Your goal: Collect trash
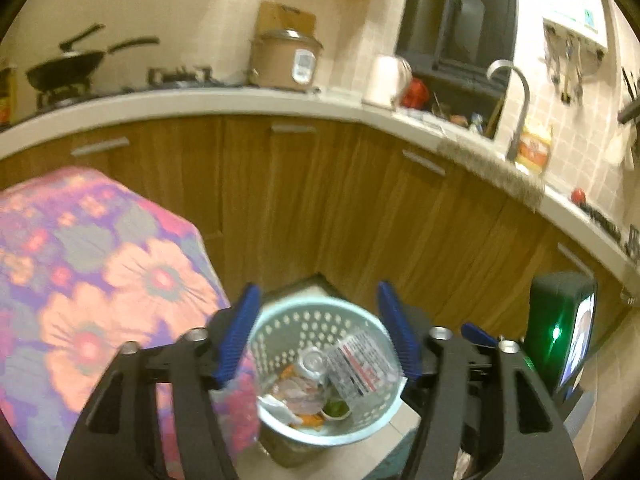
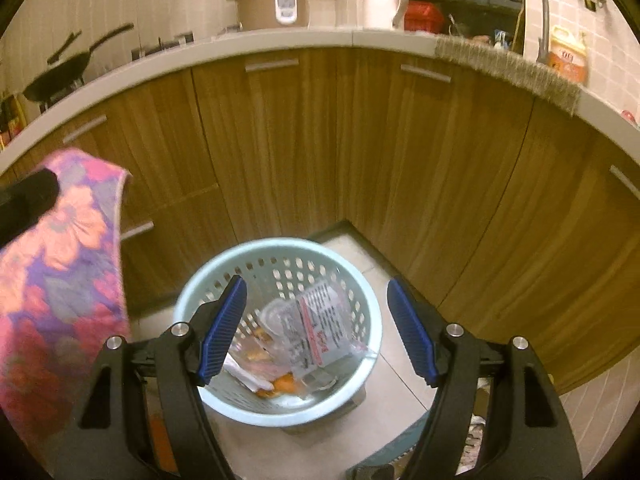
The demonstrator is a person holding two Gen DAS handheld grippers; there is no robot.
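Note:
A pale blue perforated waste basket (image 1: 324, 434) (image 2: 370, 300) stands on the tiled floor in the corner of the cabinets. Inside it lie a clear printed packet (image 1: 360, 364) (image 2: 322, 320), a clear plastic cup (image 1: 312, 360) and orange scraps (image 2: 282, 384). My left gripper (image 1: 317, 290) hovers above the basket, open, with nothing between its blue pads (image 1: 236, 332). My right gripper (image 2: 316, 280) is above the basket as well, open and empty. The right gripper's body with a green light (image 1: 560, 328) shows at the right of the left wrist view.
A pink and purple floral cloth (image 1: 100, 260) (image 2: 60, 260) covers something on the left, close to the basket. Wooden cabinet doors (image 2: 400, 160) wrap around the corner under a white counter (image 2: 320, 42) with a wok (image 1: 64, 70), a rice cooker (image 1: 286, 58) and a tap (image 1: 516, 108).

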